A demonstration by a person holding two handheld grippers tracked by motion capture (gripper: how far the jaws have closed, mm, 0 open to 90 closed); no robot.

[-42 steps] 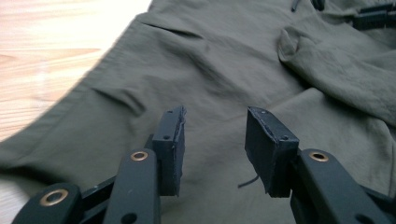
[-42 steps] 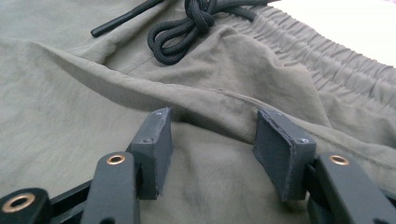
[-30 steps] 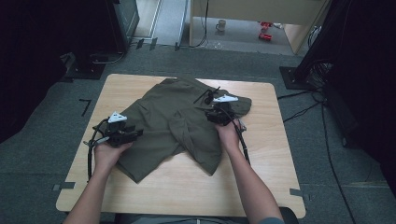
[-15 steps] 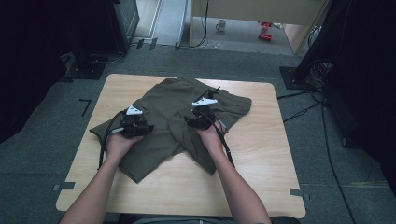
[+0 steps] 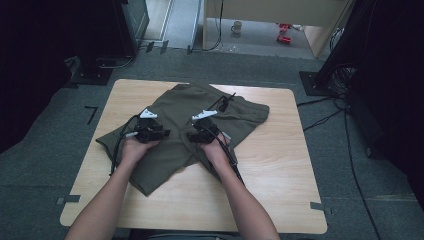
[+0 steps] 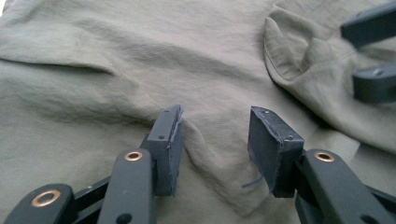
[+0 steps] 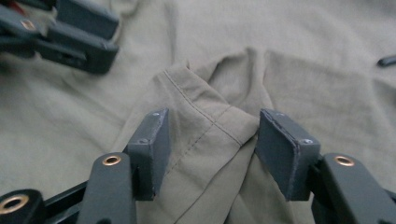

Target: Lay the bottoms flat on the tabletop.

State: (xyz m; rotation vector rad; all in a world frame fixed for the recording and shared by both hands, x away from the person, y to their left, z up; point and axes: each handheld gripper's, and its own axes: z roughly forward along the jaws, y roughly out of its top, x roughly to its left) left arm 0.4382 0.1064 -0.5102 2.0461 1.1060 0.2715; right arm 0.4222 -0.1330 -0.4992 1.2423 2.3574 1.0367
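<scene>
An olive green garment (image 5: 175,107) lies rumpled across the middle of the wooden table (image 5: 280,165). My left gripper (image 5: 161,133) rests on its left-centre part. In the left gripper view the left gripper (image 6: 217,142) is open, and a low ridge of the garment (image 6: 205,149) runs between its pads. My right gripper (image 5: 194,136) sits close beside it, a little to the right. In the right gripper view the right gripper (image 7: 210,149) is open and straddles a stitched, folded hem (image 7: 205,116) of the cloth. Each gripper view shows the other gripper's jaws near its top edge.
Bare wood surrounds the garment, widest at the front and right. A thin black cord (image 5: 225,101) lies on the garment's far part. Cables (image 5: 345,150) trail over the grey floor on the right, and dark stands (image 5: 100,75) sit behind the table's left.
Both hands have come inward over the garment: the left gripper moved right, the right gripper moved left and nearer the person. They now sit close together at the centre.
</scene>
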